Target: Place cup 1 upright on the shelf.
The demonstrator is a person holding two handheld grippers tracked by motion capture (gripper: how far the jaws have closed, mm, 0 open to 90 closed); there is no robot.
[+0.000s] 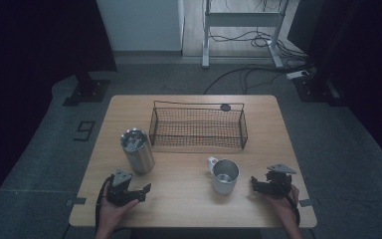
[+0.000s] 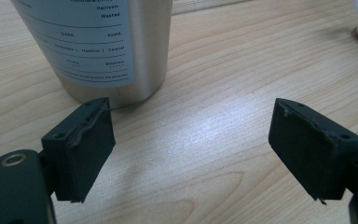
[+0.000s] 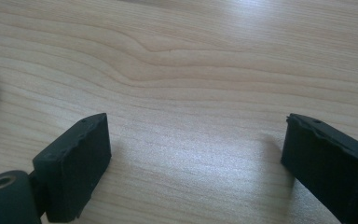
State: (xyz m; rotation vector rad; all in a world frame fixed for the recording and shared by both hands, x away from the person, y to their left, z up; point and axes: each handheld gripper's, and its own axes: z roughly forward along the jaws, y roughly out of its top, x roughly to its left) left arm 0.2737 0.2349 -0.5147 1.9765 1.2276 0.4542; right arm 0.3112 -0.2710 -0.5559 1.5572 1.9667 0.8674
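Pale wooden worktop point(image 1: 189, 199), wire basket point(image 1: 197, 127) at the back. Left gripper point(image 2: 191, 154) released, empty, just short of steel tumbler point(image 2: 121, 46). Right gripper point(image 3: 196, 163) released, empty, near white mug point(image 1: 224, 176).

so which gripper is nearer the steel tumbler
Left. The left gripper sits just in front of the steel tumbler; the right gripper is beyond the white mug.

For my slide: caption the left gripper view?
Open left tongs face the steel tumbler on the wooden table.
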